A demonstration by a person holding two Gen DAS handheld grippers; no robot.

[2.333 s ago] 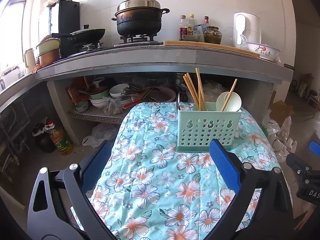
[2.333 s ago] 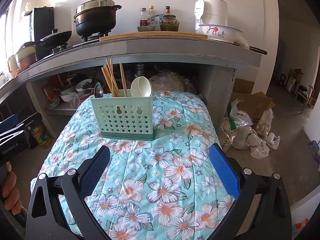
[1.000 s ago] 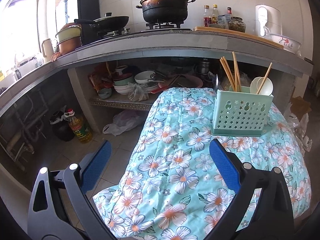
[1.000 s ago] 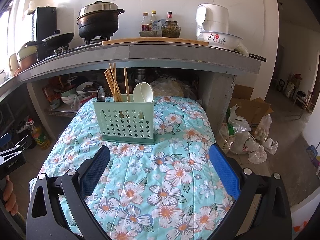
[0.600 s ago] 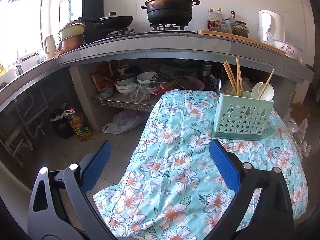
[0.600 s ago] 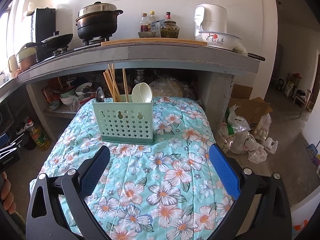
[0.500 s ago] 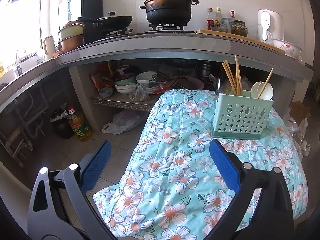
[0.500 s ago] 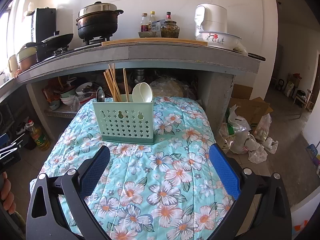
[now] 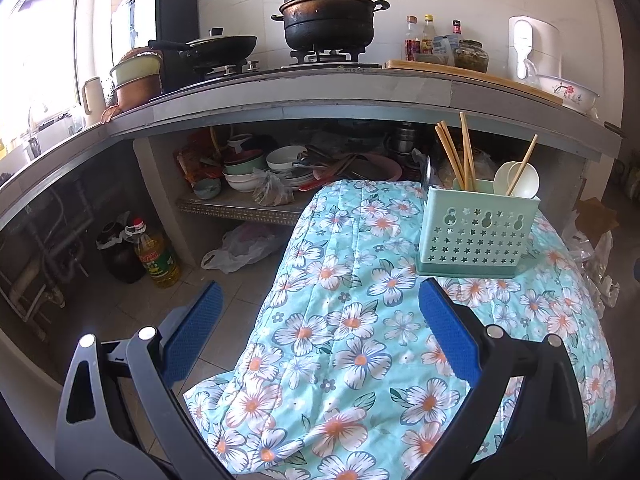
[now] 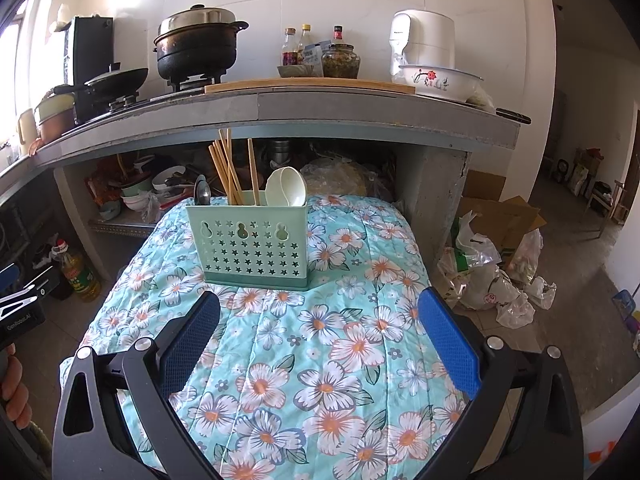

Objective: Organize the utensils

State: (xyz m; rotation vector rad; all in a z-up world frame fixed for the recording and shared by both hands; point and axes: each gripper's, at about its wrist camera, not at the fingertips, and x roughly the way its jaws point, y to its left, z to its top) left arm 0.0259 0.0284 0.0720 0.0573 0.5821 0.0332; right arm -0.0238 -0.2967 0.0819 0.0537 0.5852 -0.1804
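Both tongs (image 9: 318,320) (image 10: 318,322) agape, empty; caddy (image 10: 248,244) ahead, apart.

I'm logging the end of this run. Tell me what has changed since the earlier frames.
The left gripper swung off to the left and back, so the utensil holder now sits at the right of its view. Nothing was gripped or released. The right gripper barely moved; both jaws stay open, and the holder, chopsticks and spoons are unchanged.
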